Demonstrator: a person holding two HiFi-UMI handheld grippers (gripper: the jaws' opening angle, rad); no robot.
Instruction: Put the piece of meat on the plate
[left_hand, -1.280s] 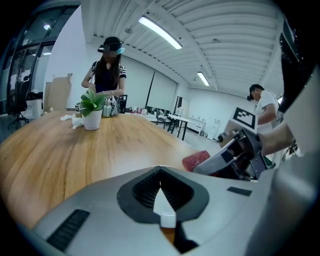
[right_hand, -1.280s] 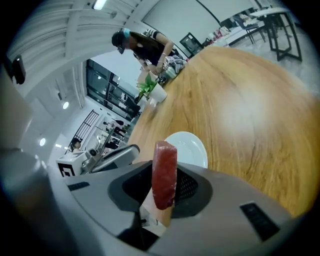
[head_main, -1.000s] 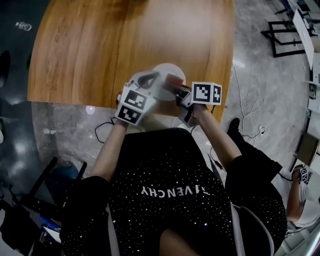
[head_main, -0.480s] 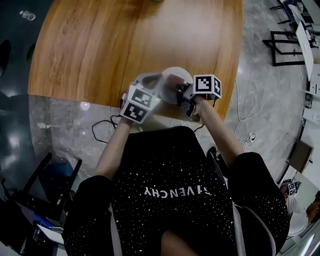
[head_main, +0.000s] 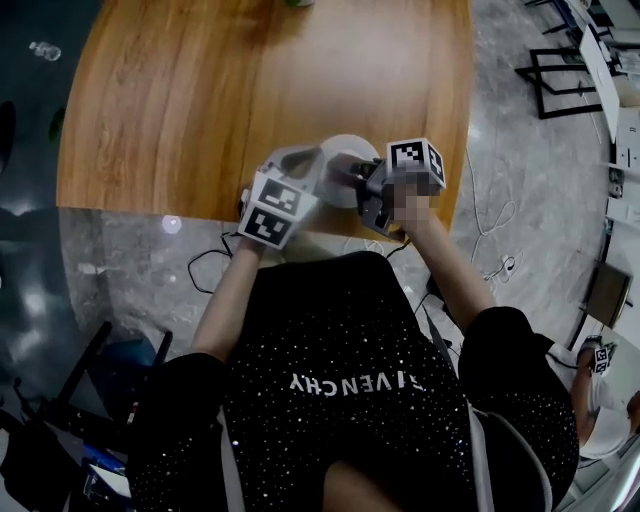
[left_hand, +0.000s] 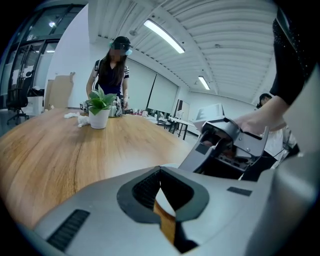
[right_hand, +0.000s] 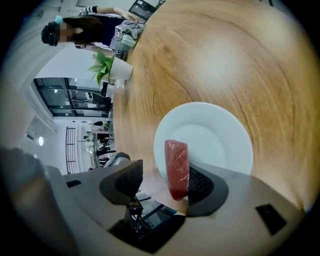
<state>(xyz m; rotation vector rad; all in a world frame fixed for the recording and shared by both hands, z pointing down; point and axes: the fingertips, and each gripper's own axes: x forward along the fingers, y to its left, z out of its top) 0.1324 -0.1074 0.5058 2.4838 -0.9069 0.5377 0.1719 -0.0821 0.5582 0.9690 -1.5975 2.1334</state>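
Grey, the jaws of the right tongs (right_hand: 161, 175) stand wide apart and are opening. The meat (right_hand: 177, 167), a red slab on end, stands between them. It lies close against the jaw on the right of the right gripper view and clear of the other jaw. Its upper end reaches over the near rim of the plate (right_hand: 220, 135), which is white, round and otherwise bare. Whether the meat rests on the plate I cannot tell.

The left tongs (left_hand: 160, 170) have their jaws together at the tips, with only a narrow gap behind them, through which a sliver of white and of wood shows. In the head view the left tongs (head_main: 318, 160) lie at the plate's (head_main: 345, 150) left rim and the right tongs (head_main: 362, 180) at its near right. Whether the left tips touch the rim I cannot tell. In the left gripper view, a hand (left_hand: 260, 120) holds the right tongs.

The plate sits near the front edge of a wooden table (head_main: 200, 90). Far across it stands a plant (left_hand: 100, 107) in a white pot, with a person (left_hand: 109, 80) in dark clothes behind it. Cables (head_main: 205, 265) trail over the glossy floor (head_main: 520, 120) below the table's edge.
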